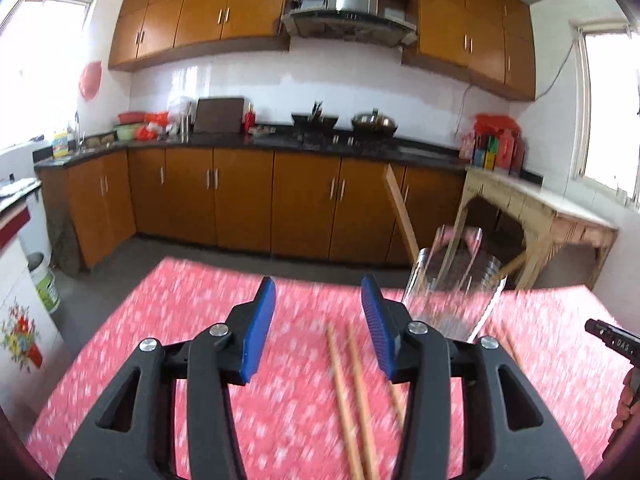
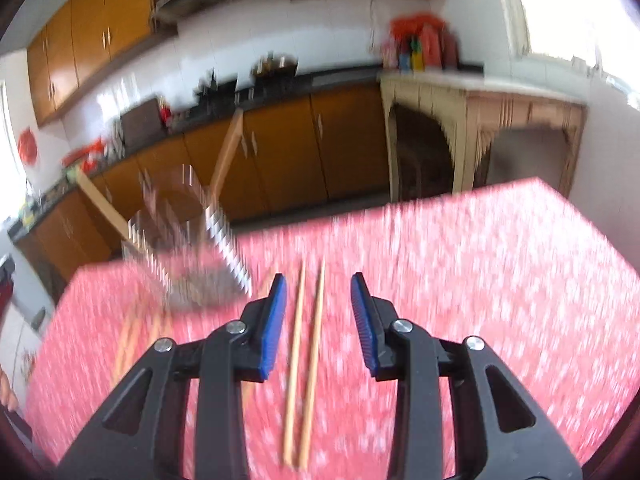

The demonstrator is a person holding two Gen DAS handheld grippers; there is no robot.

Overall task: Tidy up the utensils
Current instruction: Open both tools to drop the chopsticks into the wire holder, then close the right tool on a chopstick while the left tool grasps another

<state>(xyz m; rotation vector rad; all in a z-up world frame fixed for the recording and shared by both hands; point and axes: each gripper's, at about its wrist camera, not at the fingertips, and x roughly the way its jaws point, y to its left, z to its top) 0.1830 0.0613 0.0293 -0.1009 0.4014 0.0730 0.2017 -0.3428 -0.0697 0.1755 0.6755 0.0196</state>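
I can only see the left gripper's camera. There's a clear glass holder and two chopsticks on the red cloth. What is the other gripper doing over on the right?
Observer: The right gripper is open and holds nothing, above a second pair of chopsticks that lies on the tablecloth.
Operator: Are those the two I see?
Observer: It looks not. In the right view another blurred pair lies left of that gripper, below the glass holder.
Operator: Is anything already in the holder?
Observer: Two light wooden sticks stand out of its top, leaning apart; your view shows only one clearly.
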